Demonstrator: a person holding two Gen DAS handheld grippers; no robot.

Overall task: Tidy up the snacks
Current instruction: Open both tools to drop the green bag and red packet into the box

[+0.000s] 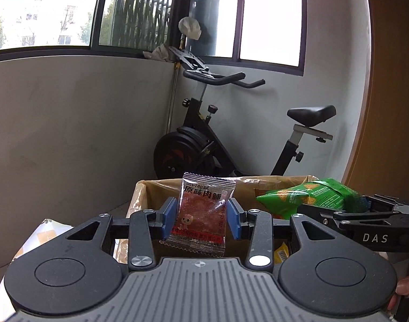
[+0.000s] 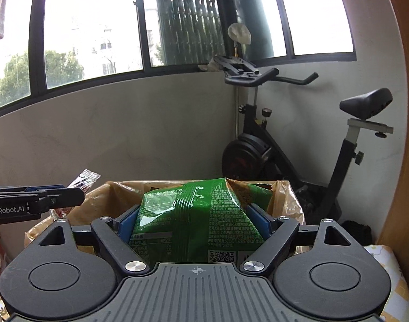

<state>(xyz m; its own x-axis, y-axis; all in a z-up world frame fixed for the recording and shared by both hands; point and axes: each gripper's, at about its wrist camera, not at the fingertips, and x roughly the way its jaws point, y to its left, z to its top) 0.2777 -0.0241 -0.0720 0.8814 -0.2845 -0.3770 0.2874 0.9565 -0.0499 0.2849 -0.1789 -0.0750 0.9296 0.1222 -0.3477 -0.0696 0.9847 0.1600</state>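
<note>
My left gripper (image 1: 201,218) is shut on a small clear packet of red dried meat (image 1: 201,209), held upright over the open cardboard box (image 1: 140,190). My right gripper (image 2: 195,221) is shut on a green snack bag (image 2: 196,214), held above the same box (image 2: 284,187). In the left wrist view the green bag (image 1: 306,196) and the right gripper (image 1: 365,214) show at the right. In the right wrist view the left gripper (image 2: 56,201) and the meat packet (image 2: 83,179) show at the left.
The box is lined with brown paper and holds a yellow packet (image 1: 280,252). A patterned cloth (image 1: 43,230) covers the table. An exercise bike (image 1: 231,139) stands behind by the wall under the windows. A wooden panel (image 2: 408,134) is at the right.
</note>
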